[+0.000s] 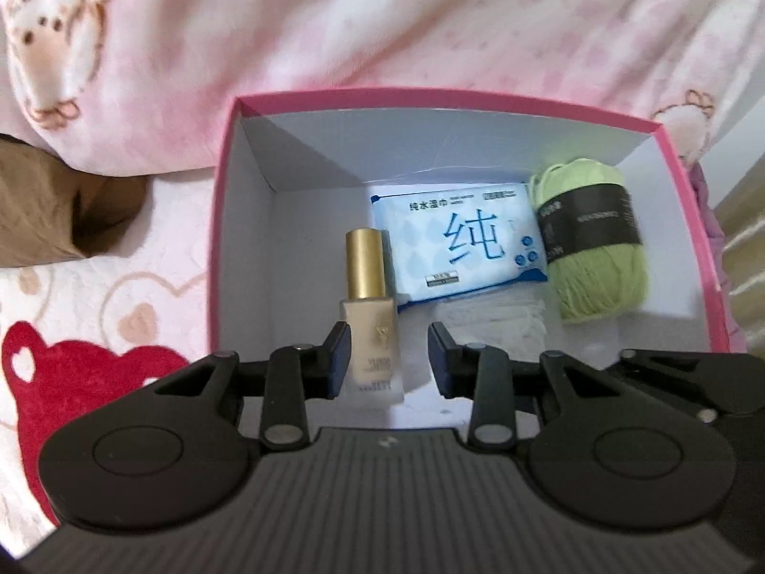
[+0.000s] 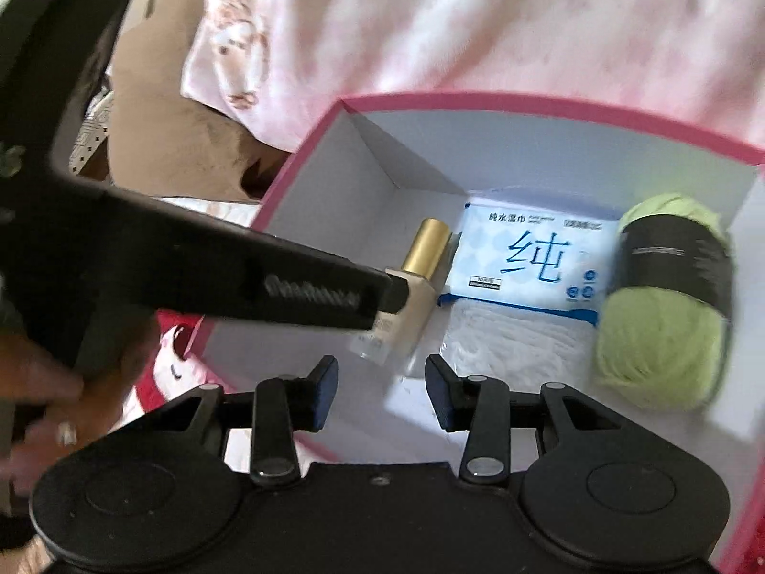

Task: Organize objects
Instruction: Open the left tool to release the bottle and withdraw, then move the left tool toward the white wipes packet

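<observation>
A pink box [image 1: 224, 220] with a white inside holds a gold-capped foundation bottle [image 1: 367, 287], a blue wet-wipe pack [image 1: 454, 234], a green yarn ball [image 1: 593, 239] and white cotton pads [image 1: 497, 320]. My left gripper [image 1: 388, 358] is open over the box; the bottle lies beside its left finger, loose between the jaws. My right gripper [image 2: 380, 390] is open and empty above the box's near edge. The right wrist view shows the same box [image 2: 306, 162], bottle [image 2: 416, 277], wipes [image 2: 535, 258] and yarn [image 2: 664, 296], with the left gripper's finger [image 2: 306, 287] over the bottle.
The box sits on a bed with a pink sheet with red hearts [image 1: 81, 335]. A pink cartoon-print blanket [image 1: 382, 24] lies behind the box. A brown cushion [image 1: 52, 210] is at the left.
</observation>
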`<state>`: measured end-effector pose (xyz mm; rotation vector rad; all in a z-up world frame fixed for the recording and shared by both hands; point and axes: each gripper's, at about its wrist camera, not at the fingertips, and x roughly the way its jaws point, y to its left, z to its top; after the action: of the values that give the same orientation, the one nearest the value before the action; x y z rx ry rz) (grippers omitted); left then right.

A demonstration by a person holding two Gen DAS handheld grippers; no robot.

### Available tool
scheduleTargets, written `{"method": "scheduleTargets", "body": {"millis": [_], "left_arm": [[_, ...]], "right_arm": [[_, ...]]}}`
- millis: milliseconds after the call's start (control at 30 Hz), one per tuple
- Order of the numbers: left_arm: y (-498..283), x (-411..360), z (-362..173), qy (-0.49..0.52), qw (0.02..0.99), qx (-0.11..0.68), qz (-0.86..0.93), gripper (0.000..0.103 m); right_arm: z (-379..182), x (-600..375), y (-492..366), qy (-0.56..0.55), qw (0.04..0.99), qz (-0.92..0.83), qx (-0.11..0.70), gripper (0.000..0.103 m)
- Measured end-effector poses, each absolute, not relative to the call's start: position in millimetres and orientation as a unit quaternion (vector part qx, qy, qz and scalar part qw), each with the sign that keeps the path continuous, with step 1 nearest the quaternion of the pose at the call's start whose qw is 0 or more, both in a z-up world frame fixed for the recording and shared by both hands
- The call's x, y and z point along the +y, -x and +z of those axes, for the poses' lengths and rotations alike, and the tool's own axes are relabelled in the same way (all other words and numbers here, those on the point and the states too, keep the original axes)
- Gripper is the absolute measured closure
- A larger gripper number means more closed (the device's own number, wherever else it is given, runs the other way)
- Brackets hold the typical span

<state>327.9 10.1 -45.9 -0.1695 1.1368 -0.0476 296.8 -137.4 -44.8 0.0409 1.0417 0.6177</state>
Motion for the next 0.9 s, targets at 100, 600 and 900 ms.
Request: {"method": "scheduleTargets", "body": {"millis": [100,600,900], "left_arm": [[-311.8,9.9,-32.4,0.083,0.842,0.531,-0.034,0.065],[-214.8,-7.1,53.0,0.063,0.858,0.508,-0.043,0.055],[-161.5,-11.7,88.9,0.069,0.863,0.499,-0.046,0.051]], "right_arm": [[-31.9,-144.1,-277.1,-0.003,0.831,0.294,0.472,0.056],[43.0,-178.4,-192.2,0.022,0.863,0.306,0.4,0.052],[71.1,-191.4,-147.3,0.045,0.867,0.299,0.396,0.045]]}}
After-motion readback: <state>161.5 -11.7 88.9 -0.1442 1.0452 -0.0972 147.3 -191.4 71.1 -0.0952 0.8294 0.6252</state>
